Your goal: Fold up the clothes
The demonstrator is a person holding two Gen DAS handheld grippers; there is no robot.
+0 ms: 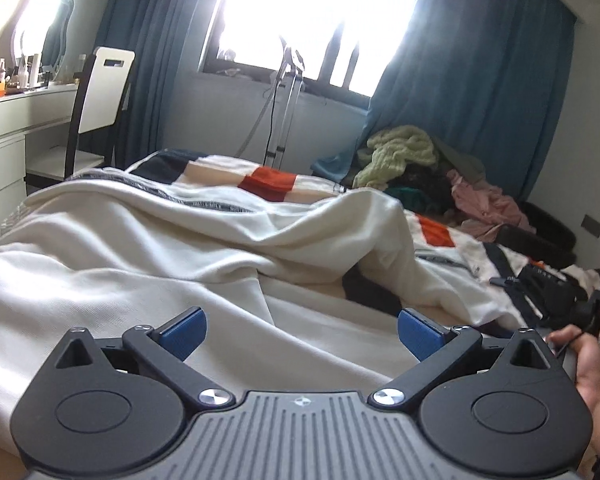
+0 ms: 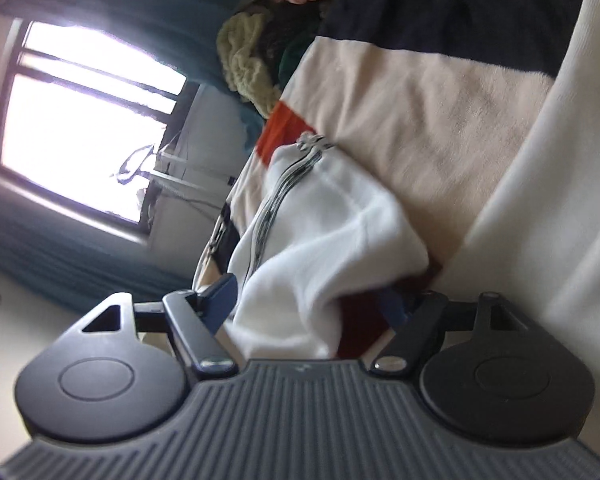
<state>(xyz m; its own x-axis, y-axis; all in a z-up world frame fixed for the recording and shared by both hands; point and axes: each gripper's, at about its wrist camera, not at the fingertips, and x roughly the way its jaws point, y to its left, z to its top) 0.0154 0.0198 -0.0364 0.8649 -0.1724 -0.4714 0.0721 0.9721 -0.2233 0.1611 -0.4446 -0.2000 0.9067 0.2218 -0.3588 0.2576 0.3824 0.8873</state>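
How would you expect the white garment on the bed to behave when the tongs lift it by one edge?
The white garment will probably drape limply, since it already lies in soft folds. It looks thick, so perhaps fairly heavy. In the right tongs a bunched fold sags between the blue pads, so the fabric may slip.

The left wrist camera sits low and level, right behind the left tool (image 1: 300, 334), looking forward across the bed (image 1: 272, 180) to the window (image 1: 312, 20) far ahead. The right wrist camera is rolled hard onto its side, close over the right tool (image 2: 312, 300), with white cloth (image 2: 320, 232) filling the gap just beyond it. Both views share the window (image 2: 84, 120), the teal curtains (image 1: 460, 80), the striped blanket (image 2: 420, 80) and the clothes pile (image 1: 420, 160) far ahead of each tool.
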